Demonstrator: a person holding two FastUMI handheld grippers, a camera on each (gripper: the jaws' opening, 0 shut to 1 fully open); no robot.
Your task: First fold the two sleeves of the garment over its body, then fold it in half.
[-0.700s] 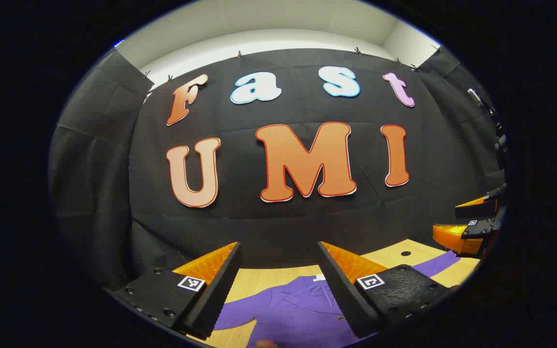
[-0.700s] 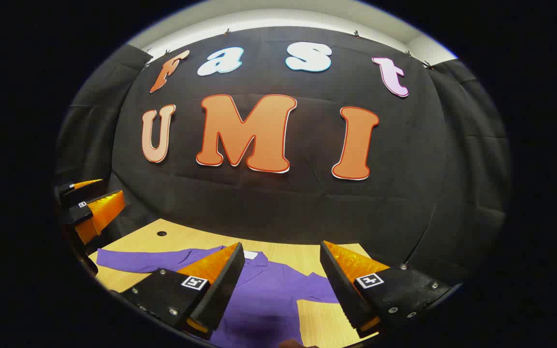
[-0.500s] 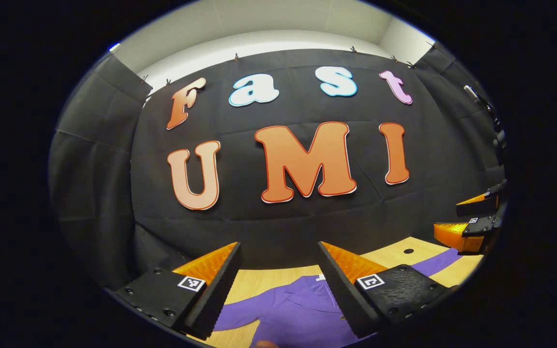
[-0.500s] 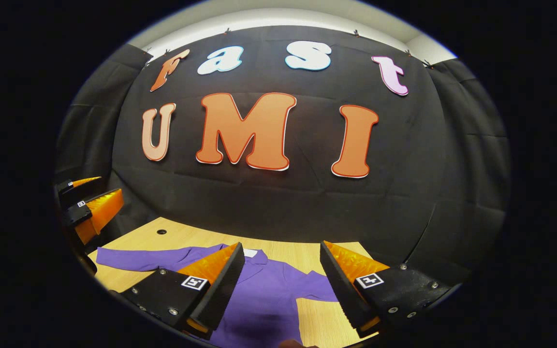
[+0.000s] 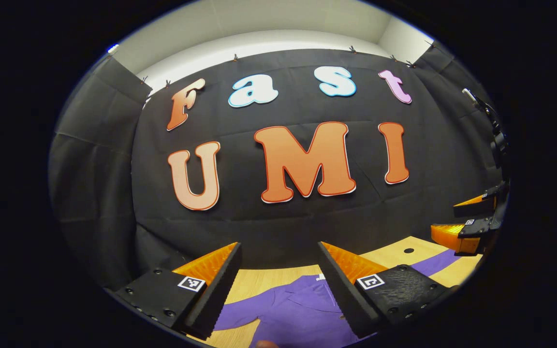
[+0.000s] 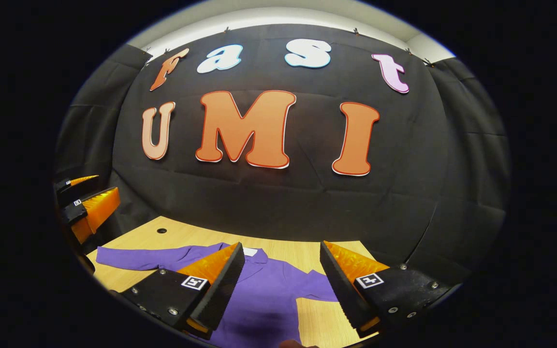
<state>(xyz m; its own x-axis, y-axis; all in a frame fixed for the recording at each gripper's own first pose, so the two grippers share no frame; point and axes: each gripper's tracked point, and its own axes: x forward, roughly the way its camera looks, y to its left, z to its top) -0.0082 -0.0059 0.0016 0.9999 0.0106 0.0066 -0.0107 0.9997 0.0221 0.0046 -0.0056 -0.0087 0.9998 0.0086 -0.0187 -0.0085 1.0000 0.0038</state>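
A purple long-sleeved garment lies flat on the wooden table, collar toward the back wall, one sleeve stretched out to the left. In the left gripper view the same garment lies below, its sleeve reaching right. My left gripper hangs open above the garment, nothing between its fingers; it also appears at the left edge of the right gripper view. My right gripper is open above the garment's body, and it appears at the right edge of the left gripper view.
The black cloth wall closes the table's far side. A small round hole sits in the tabletop near its back left corner. Bare wood lies to the right of the garment's body.
Both views have tilted down very slightly, showing a little more of the table and garment. Both grippers stay open and hold nothing.
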